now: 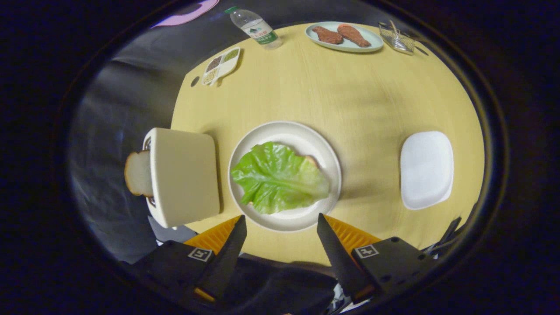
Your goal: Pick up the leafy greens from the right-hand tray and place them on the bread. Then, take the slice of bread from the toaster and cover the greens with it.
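A green lettuce leaf point(278, 177) lies spread over a slice of bread point(311, 160) on the round cream plate point(326, 151); only a corner of that bread peeks out. My gripper point(281, 222) hovers above the near rim of the plate, open, with nothing between its fingers. Left of the plate stands the cream toaster point(183, 175), and a second bread slice point(138, 173) sticks out of its slot. To the right of the plate lies the white tray point(426, 169), bare.
On the far side of the wooden table point(363, 96) stand a water bottle point(256, 28), a small divided dish point(221, 65), a pale plate with two fried pieces point(343, 36) and a wire basket point(397, 39). The table's near edge runs under my fingers.
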Action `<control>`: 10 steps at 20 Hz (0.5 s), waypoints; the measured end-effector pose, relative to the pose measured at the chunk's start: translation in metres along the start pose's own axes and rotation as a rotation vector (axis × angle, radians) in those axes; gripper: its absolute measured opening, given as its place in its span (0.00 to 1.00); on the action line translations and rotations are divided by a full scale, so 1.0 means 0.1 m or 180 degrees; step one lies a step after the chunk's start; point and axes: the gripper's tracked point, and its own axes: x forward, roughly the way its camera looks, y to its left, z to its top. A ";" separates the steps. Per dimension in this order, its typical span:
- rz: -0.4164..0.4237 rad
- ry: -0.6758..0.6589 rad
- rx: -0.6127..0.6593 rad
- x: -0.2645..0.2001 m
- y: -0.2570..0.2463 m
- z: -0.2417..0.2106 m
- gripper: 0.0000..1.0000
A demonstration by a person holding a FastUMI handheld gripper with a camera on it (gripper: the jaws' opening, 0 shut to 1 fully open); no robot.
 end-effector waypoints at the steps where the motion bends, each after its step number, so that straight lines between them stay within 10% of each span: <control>1: 0.0087 0.0088 0.0130 -0.08 0.14 -0.06 1.00; 10: 0.0733 0.0068 0.0549 -0.59 1.63 0.16 1.00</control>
